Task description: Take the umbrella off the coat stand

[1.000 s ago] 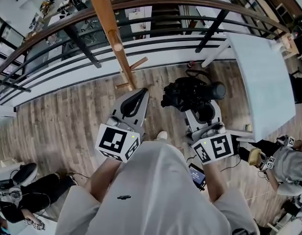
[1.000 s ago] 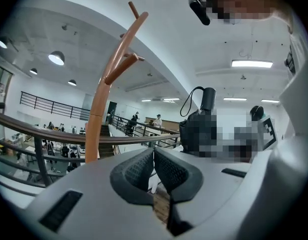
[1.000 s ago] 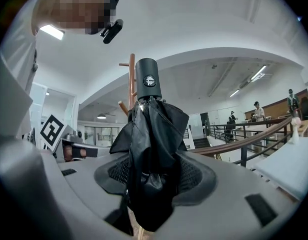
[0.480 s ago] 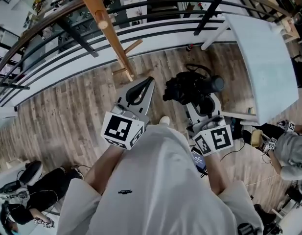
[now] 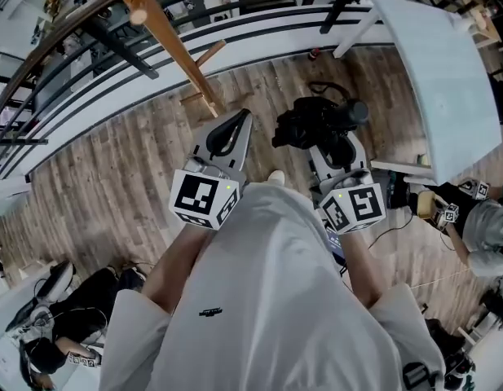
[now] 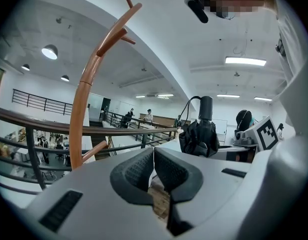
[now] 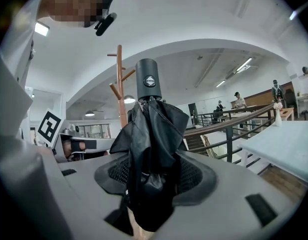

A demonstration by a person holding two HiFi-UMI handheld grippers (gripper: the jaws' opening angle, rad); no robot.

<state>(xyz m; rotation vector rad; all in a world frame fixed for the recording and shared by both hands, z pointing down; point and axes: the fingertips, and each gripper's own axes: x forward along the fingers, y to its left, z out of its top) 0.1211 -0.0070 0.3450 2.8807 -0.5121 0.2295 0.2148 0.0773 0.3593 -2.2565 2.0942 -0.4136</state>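
Observation:
The black folded umbrella stands off the stand, upright between the jaws of my right gripper, which is shut on its bunched fabric. In the right gripper view the umbrella fills the gap of the right gripper, its round handle cap on top. The wooden coat stand rises to the left, its hooks bare. My left gripper hangs beside the stand's foot, pads together and holding nothing.
A curved black railing with a wooden top rail runs behind the stand. A white table stands at the right. People sit on the wood floor at the lower left and at the right edge.
Both grippers have sunk, the right one carrying the umbrella down with it. The coat stand has slid toward the upper left of the head view. Neither pair of jaws has changed.

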